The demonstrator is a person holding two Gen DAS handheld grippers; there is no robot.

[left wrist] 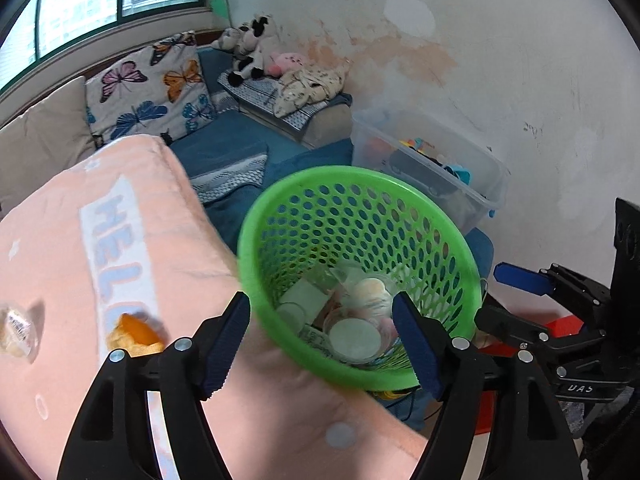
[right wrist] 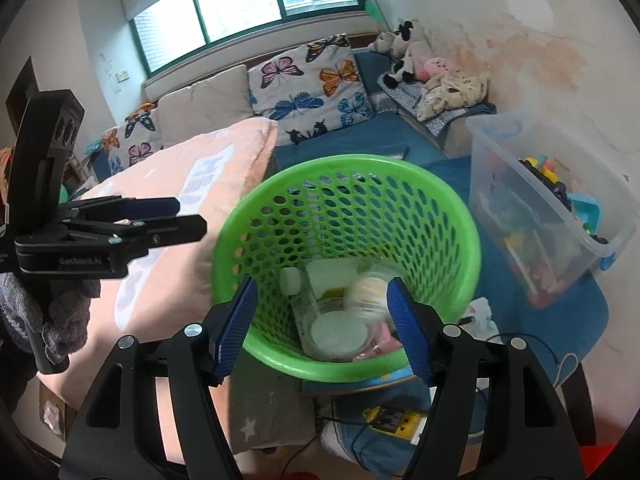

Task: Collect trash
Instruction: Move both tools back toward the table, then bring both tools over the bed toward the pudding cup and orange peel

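Note:
A green mesh basket (left wrist: pixel 360 184) stands beside the pink blanket (left wrist: pixel 80 240) and holds trash: clear lidded cups (left wrist: pixel 354 338) and a white box (left wrist: pixel 306 300). My left gripper (left wrist: pixel 320 320) hangs open over the basket's near rim with nothing pressed between its pads. On the blanket to its left lie an orange peel (left wrist: pixel 136 334) and a small clear wrapped item (left wrist: pixel 16 332). In the right wrist view my right gripper (right wrist: pixel 320 300) is also open above the basket (right wrist: pixel 348 162), with a blurred cup (right wrist: pixel 340 334) down inside. The left gripper (right wrist: pixel 176 216) shows at the left.
A clear storage bin (right wrist: pixel 560 216) full of toys stands right of the basket against the stained wall. Butterfly pillows (right wrist: pixel 312 80) and plush toys (right wrist: pixel 408 52) sit on the blue couch behind. A yellow power strip (right wrist: pixel 394 420) and cables lie on the floor in front.

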